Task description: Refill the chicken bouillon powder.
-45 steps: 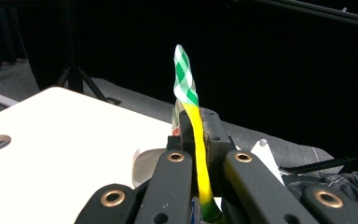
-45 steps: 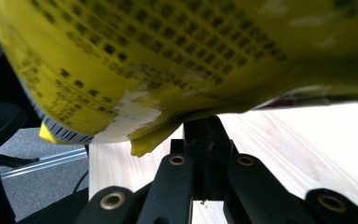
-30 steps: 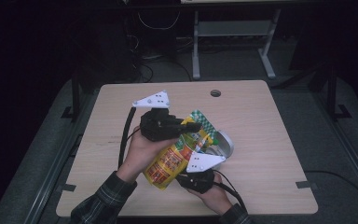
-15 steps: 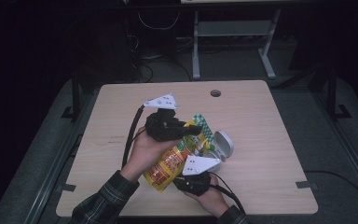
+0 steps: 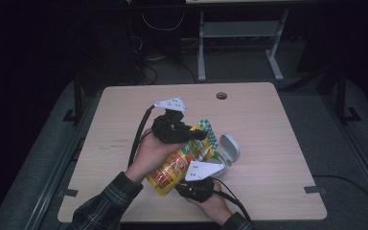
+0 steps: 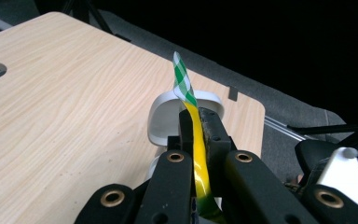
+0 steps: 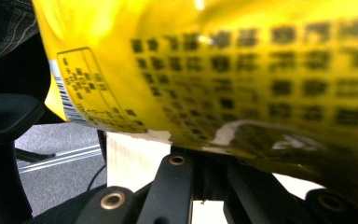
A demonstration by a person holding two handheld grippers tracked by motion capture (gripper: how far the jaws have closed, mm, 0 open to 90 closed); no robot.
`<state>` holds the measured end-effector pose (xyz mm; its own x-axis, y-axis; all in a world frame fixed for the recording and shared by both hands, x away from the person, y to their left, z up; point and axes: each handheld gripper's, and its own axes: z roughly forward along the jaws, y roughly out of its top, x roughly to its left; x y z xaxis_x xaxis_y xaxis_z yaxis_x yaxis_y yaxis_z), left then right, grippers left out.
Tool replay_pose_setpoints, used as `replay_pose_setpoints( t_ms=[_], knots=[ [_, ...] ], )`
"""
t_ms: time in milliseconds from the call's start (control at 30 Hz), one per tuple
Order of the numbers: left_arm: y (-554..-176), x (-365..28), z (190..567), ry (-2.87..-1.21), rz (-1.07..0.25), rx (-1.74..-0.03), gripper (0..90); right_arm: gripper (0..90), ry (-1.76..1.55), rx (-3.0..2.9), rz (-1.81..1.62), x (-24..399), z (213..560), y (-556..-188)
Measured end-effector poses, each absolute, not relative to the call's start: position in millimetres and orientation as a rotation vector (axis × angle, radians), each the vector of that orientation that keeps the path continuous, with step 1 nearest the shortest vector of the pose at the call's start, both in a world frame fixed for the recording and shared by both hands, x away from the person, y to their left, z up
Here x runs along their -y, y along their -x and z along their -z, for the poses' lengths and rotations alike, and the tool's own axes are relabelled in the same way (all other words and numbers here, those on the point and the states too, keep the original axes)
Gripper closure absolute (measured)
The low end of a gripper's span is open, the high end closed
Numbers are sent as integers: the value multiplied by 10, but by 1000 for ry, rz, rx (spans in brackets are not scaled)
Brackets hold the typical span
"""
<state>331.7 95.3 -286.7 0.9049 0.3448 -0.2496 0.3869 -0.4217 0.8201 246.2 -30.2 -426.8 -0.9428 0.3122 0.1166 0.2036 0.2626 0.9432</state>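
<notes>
A yellow snack bag (image 5: 172,165) with a green checked top hangs tilted over the wooden table (image 5: 124,120), held between both grippers. My left gripper (image 5: 194,135) is shut on the bag's upper edge; in the left gripper view its jaws (image 6: 196,116) pinch the yellow film (image 6: 198,154), and the checked strip sticks up past them. My right gripper (image 5: 187,183) sits at the bag's lower end near the front edge. In the right gripper view the bag (image 7: 214,70) covers the tips of the jaws (image 7: 205,158), which stand close together under its edge.
A white round container (image 5: 227,151) with its lid up stands just right of the bag, also visible behind the left jaws (image 6: 161,121). A cable hole (image 5: 221,96) is at the table's far side. Table legs and cables lie beyond on the dark floor.
The left gripper and its grey plate have shifted slightly to the right. The bag, the right gripper and the white container stay almost where they were.
</notes>
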Motion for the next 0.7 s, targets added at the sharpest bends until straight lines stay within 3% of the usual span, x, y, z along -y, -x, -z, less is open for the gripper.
replay_pose_setpoints(
  t_ms=[700],
  knots=[
    [-3450,-795,2915,-2148,65,-535,900,900,-480,-2419,-1791,319,4246,-2460]
  ],
)
